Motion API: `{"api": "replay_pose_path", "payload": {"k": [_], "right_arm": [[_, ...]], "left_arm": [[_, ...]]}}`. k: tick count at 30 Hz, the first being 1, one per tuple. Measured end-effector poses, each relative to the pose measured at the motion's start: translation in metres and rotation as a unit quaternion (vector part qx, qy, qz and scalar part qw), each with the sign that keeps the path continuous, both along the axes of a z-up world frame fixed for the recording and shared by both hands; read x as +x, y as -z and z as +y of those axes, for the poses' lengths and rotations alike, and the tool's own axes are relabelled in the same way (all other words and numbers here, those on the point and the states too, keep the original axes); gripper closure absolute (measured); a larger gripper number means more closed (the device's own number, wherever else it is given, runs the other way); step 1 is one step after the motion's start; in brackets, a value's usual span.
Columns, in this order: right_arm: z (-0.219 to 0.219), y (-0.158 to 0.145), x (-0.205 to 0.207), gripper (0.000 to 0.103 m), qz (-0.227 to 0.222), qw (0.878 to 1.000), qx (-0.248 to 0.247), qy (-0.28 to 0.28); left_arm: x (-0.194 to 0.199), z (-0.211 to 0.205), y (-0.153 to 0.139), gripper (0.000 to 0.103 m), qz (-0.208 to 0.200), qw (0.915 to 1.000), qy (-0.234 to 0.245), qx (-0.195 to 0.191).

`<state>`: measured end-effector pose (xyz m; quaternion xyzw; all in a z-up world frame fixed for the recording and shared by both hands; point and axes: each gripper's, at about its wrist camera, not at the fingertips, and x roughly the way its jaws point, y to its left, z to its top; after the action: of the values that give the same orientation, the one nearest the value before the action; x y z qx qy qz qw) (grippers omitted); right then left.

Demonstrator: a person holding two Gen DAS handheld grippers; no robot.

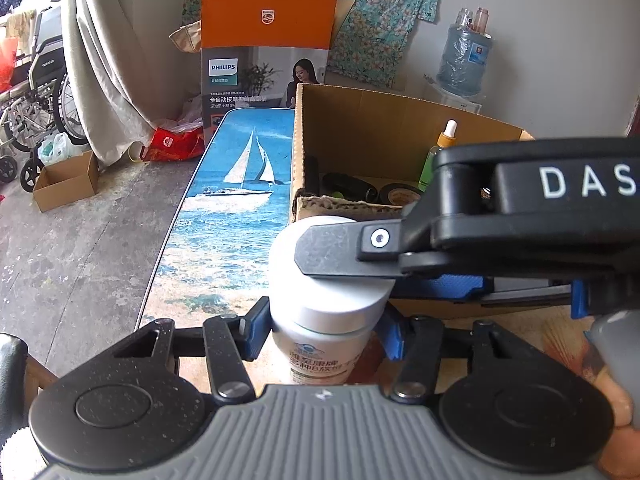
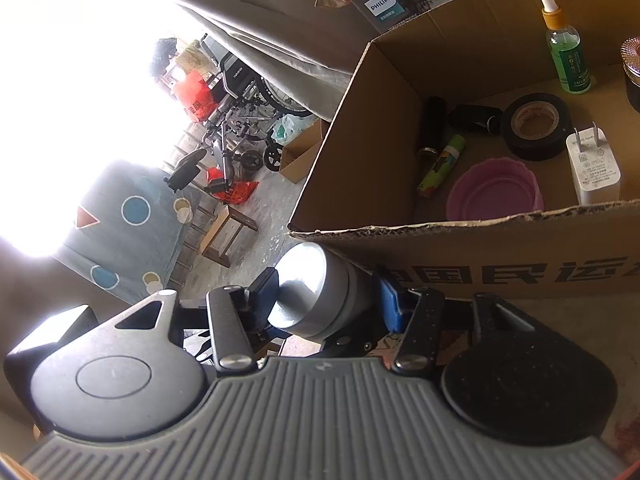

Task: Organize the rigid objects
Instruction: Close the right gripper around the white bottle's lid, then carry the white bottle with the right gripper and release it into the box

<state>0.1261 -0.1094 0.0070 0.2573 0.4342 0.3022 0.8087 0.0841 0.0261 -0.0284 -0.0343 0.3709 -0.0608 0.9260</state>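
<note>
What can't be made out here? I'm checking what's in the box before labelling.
- Left wrist view: the brown cardboard box floor is mostly hidden by its near wall and the right gripper.
- Right wrist view: the ribbed coppery-lidded object is cut off by the right edge.
- White-capped bottle: label partly hidden by the left gripper.

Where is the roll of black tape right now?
In the right wrist view the black tape roll lies on the floor of the cardboard box, between the white charger plug and the green dropper bottle.
</note>
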Motion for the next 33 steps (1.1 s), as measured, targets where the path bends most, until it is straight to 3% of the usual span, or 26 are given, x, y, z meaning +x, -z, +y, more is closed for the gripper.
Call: {"api": "replay_pose_path", "payload": {"k": [33], "right_arm": [[-0.014, -0.015, -0.017, 0.052, -0.032, 0.999, -0.003, 0.004]], "left_arm": [[-0.029, -0.019, -0.02, 0.049, -0.028, 0.9993, 0.018, 0.014]]}}
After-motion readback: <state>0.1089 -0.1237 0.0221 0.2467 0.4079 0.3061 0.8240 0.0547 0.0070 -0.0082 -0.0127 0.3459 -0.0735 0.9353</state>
